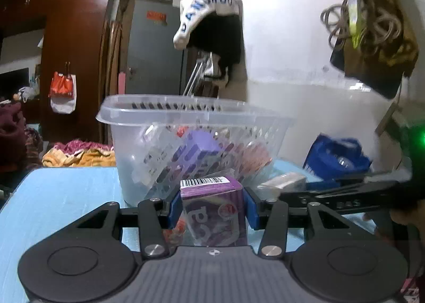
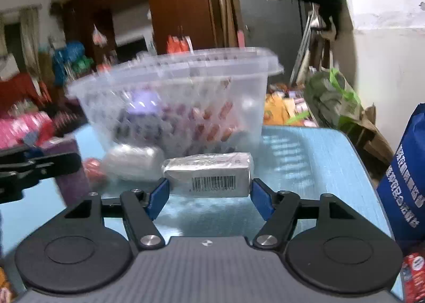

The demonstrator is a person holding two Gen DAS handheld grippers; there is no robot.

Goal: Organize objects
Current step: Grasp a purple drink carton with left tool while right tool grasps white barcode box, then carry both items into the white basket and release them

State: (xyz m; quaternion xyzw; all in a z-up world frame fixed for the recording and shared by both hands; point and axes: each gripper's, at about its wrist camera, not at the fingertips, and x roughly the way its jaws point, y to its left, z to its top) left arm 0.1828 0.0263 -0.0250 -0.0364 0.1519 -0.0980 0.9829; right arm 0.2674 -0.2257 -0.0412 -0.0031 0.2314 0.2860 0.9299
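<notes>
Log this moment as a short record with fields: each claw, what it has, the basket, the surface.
left claw: shut on purple box
right claw: open around silver pack, pads not clearly touching
basket: clear plastic, upright on table, packets inside
table: light blue
blue bag: at table's right edge

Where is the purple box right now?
In the left wrist view, the purple box sits clamped between the left gripper's jaws, just in front of the clear basket.

Brown wardrobe (image 1: 71,37), grey door (image 1: 154,47) — white cap (image 1: 209,8) hanging.
</notes>
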